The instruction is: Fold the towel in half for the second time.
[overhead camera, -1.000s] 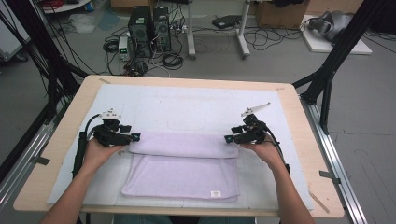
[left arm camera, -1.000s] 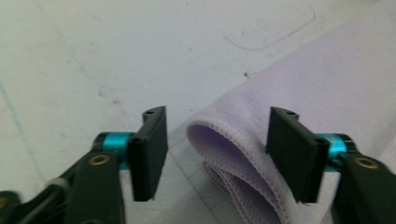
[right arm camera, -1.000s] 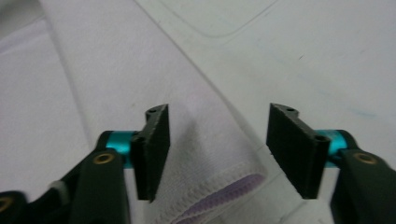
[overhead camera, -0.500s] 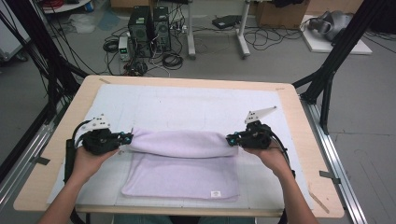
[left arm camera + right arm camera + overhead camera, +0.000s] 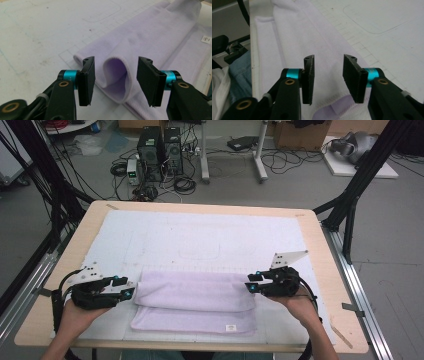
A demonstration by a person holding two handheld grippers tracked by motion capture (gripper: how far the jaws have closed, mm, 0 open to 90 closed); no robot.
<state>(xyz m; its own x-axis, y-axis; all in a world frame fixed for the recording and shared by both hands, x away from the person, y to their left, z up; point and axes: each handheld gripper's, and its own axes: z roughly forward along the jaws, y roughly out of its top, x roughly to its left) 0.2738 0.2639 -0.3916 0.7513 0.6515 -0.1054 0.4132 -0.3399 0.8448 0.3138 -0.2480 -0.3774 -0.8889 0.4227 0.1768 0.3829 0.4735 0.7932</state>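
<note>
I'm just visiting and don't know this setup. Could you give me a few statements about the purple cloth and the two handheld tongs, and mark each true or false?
1. The purple towel lies folded, an upper layer resting on a wider lower layer. True.
2. The left tongs are clamped shut on the towel. False: the jaws stand apart, with a looped fold of towel between them, untouched.
3. The right tongs are open over the towel's end. True.
4. A small white label sits near the towel's front edge. True.
5. The towel hangs over the edge of the table. False: it lies wholly on the white mat.
6. One person's hand holds both tongs. False: each hand holds one, at opposite ends of the towel.
</note>
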